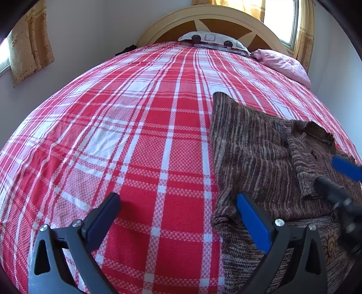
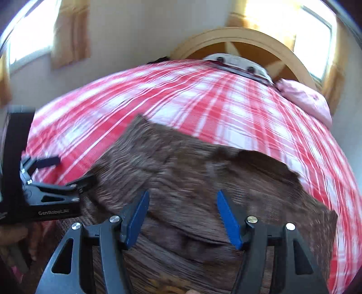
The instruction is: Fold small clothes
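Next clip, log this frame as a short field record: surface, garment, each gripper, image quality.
surface: red and white plaid bedspread
garment: brown striped knit sweater, partly folded, lying on the bed's right part
left gripper: open, one finger over the sweater's left edge, holding nothing
right gripper: open, above the sweater, holding nothing
background: pink pillow, wooden headboard
image quality: left wrist view sharp, right wrist view motion-blurred
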Demonstrator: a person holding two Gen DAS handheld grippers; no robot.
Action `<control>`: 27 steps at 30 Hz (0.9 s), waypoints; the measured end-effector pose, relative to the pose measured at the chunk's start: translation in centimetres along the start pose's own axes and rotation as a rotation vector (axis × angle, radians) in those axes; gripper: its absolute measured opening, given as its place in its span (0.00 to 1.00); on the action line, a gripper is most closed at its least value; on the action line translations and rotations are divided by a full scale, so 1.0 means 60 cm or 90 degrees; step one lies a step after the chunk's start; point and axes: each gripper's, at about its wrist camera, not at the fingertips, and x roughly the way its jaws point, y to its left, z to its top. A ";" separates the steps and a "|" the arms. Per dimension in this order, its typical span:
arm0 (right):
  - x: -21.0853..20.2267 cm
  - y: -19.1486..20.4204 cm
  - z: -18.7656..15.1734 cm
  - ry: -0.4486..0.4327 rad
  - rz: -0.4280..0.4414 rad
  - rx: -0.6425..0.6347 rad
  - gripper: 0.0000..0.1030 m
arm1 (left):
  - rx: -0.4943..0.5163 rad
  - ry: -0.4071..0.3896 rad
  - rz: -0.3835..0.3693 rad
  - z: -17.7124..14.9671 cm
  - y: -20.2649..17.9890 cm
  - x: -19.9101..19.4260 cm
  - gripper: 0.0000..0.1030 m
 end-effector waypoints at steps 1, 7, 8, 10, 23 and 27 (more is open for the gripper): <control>0.014 0.007 -0.001 0.018 0.006 -0.004 0.61 | -0.001 0.000 -0.001 -0.001 0.000 -0.001 1.00; 0.032 -0.071 -0.002 0.041 -0.078 0.086 0.24 | -0.002 0.000 -0.002 -0.002 0.000 0.000 1.00; 0.030 -0.095 0.000 0.040 -0.095 0.108 0.19 | -0.002 0.000 -0.001 -0.001 0.001 0.000 1.00; 0.032 -0.141 0.003 0.053 -0.112 0.148 0.19 | -0.001 0.000 -0.001 -0.001 0.001 0.001 1.00; -0.003 -0.163 -0.058 0.082 0.039 0.218 0.55 | -0.003 -0.001 -0.003 -0.001 0.001 0.000 1.00; -0.006 -0.143 -0.079 0.093 0.062 0.203 0.19 | -0.004 -0.001 -0.003 -0.001 0.000 0.000 1.00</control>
